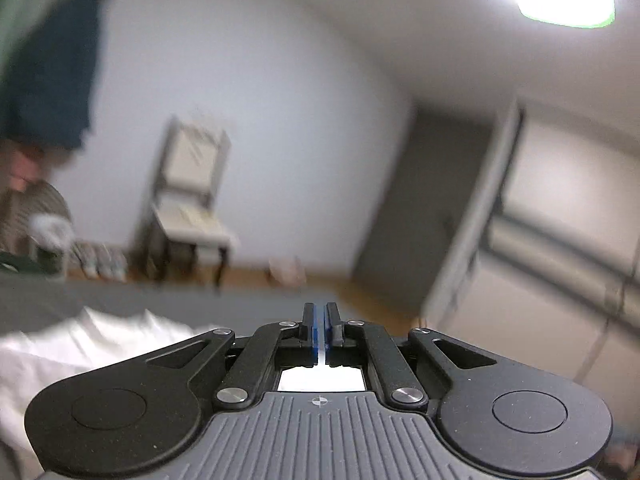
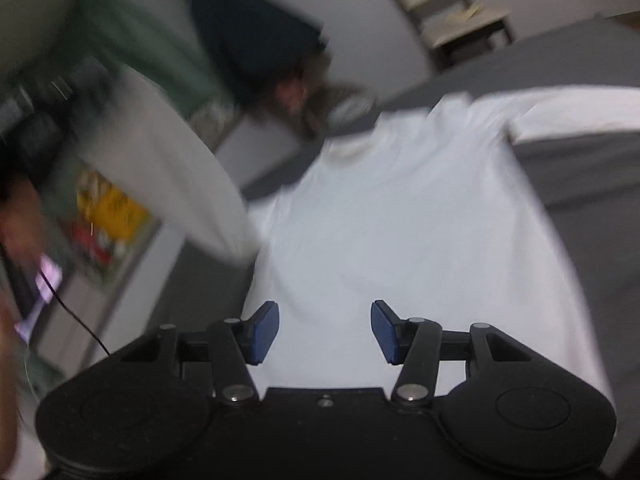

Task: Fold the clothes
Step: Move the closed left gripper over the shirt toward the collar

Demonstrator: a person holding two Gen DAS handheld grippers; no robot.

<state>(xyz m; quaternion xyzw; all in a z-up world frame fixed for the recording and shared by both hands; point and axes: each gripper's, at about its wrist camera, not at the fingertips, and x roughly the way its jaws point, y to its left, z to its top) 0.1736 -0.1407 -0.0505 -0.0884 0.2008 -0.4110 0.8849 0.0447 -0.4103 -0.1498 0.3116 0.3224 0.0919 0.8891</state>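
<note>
The left tongs (image 1: 319, 330) were pinched almost closed, a thin strip of white cloth showing in the slit between their blue pads. The right tongs (image 2: 325, 332) stood wide apart, gripping nothing, above the near end of the white shirt (image 2: 400, 208). That shirt lay spread on the grey bed (image 2: 580, 168). A pale chair (image 1: 192, 200) stood far off by the wall.

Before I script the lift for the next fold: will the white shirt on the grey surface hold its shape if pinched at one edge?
Probably not. The white shirt lies in soft wrinkles, so it should droop from any pinch. It looks thin and light. The open right gripper hovers over it; one pinch likely drags the rest across the grey surface.
</note>
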